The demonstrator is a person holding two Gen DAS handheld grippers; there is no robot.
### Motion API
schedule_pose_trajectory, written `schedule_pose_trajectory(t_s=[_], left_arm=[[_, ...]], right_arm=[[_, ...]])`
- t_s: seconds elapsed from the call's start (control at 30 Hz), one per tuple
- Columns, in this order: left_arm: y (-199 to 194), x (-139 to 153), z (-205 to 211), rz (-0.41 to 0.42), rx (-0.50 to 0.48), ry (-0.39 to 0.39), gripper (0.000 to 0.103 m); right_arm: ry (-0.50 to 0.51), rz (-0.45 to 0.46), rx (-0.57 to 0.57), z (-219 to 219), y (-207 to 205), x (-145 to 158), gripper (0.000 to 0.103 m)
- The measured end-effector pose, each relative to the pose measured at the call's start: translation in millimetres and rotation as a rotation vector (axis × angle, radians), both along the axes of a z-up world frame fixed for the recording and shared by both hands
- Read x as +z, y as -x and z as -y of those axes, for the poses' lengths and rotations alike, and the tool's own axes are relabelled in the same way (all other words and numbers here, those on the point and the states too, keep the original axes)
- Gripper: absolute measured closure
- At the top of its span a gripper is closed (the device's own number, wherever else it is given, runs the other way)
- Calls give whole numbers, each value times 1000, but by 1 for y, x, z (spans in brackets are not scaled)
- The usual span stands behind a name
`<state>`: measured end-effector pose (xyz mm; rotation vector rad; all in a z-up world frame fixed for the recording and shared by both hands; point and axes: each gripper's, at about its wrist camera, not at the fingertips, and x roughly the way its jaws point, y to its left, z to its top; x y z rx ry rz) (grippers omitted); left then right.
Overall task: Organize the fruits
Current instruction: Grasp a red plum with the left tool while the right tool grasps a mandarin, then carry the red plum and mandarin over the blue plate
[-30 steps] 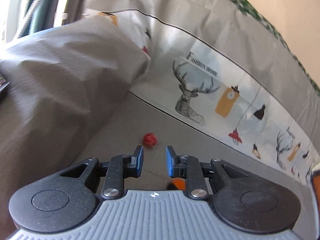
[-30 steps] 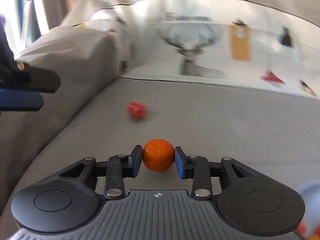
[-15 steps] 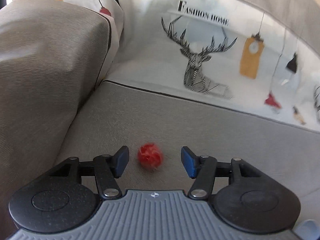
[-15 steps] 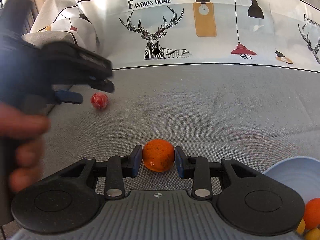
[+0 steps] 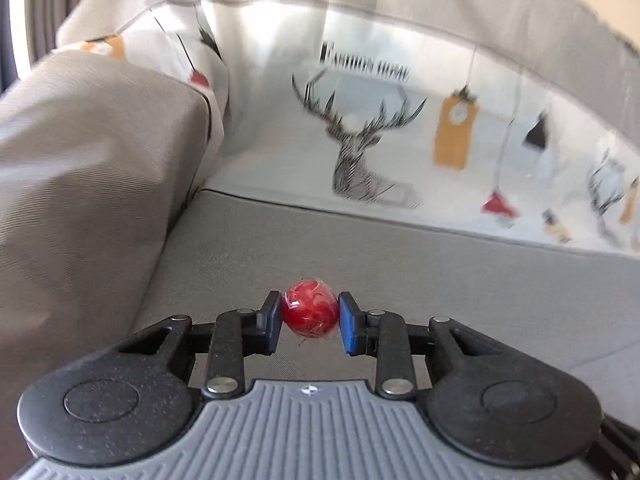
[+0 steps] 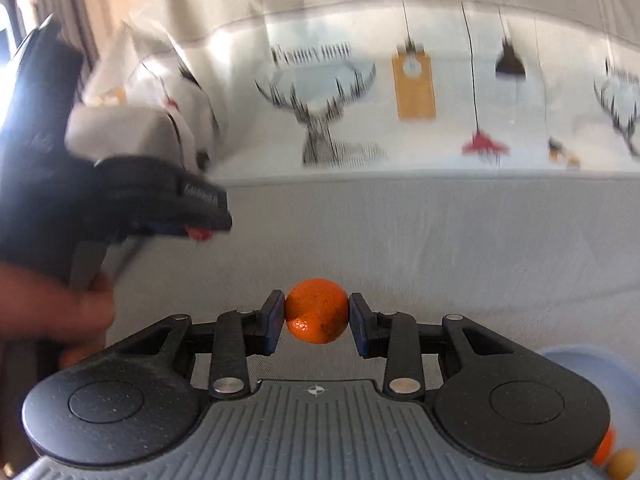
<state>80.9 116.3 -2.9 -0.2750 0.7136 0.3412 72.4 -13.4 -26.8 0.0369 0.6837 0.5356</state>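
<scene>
While the right gripper point(image 6: 317, 318) holds its orange fruit point(image 6: 317, 311) firmly between both blue pads, clear of the grey sofa seat point(image 6: 440, 240), the real change is on the left. A second ago the left gripper point(image 5: 308, 322) was nearly shut and empty, with the small red fruit point(image 5: 308, 314) lying on the cushion ahead of it; half a second ago its jaws had spread wide on either side of that fruit. Now the jaws are closing on it: the left pad touches the shiny, wrapped-looking red ball, while a sliver of gap seems to remain at the right pad, so the grip is probably not yet firm. From the right wrist view the same tool point(image 6: 188, 216) shows at the left with a hand point(image 6: 52, 308) under it, a spot of red just peeking out at its tip, low over the seat near the grey armrest cushion point(image 5: 80, 184).

For the task this means both loose fruits are nearly secured at once. A pale blue bowl point(image 6: 576, 364) sits at the near right edge with orange and yellow fruit already in it, and is the likely destination. Lifting the red fruit before the pads have fully bitten risks it slipping and rolling on the soft cushion.
</scene>
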Motion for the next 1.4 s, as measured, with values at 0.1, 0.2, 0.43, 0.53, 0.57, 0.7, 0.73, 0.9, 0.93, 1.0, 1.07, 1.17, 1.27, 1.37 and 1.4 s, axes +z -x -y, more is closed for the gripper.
schedule_pose_trajectory(t_s=[0.1,0.2,0.43,0.53,0.57,0.7,0.73,0.9,0.93,1.0,1.07,1.17,1.27,1.37,1.4], left_arm=[[32,27,18,60,-6,33,70],[65,48,43,132,8,34,70],[134,64,113,251,-114,28,70],[157,54,131,248,-173,30,70],[161,51,133,245,-183,46,70],[171,41,139,244,-220,111,70],[172,36,141,234,-227,125,70],[179,5,166,173,-313,103,70],[179,-2,175,158,-343,76,70],[176,-10,191,132,-403,26,70],[175,-13,201,149,-463,-2,70],[173,-21,210,141,-501,-36,70],[169,-23,210,145,-505,-31,70],[167,-25,209,143,-499,-27,70],[166,-25,209,141,-499,-26,70]], right_arm=[[-7,80,25,14,13,28,67],[-30,119,8,41,27,54,67],[-54,203,-71,138,71,100,67],[-90,209,-125,184,91,105,67],[-104,208,-146,199,97,104,67],[-136,182,-226,239,110,86,67],[-149,163,-244,245,109,82,67],[-134,169,-230,253,112,71,67],[-130,159,-216,252,112,66,67],[-112,138,-193,248,116,55,67],[-91,111,-172,242,119,41,67],[-55,69,-150,232,116,26,67],[-40,62,-134,228,112,23,67],[-32,46,-136,228,110,19,67],[-31,46,-132,227,110,19,67]])
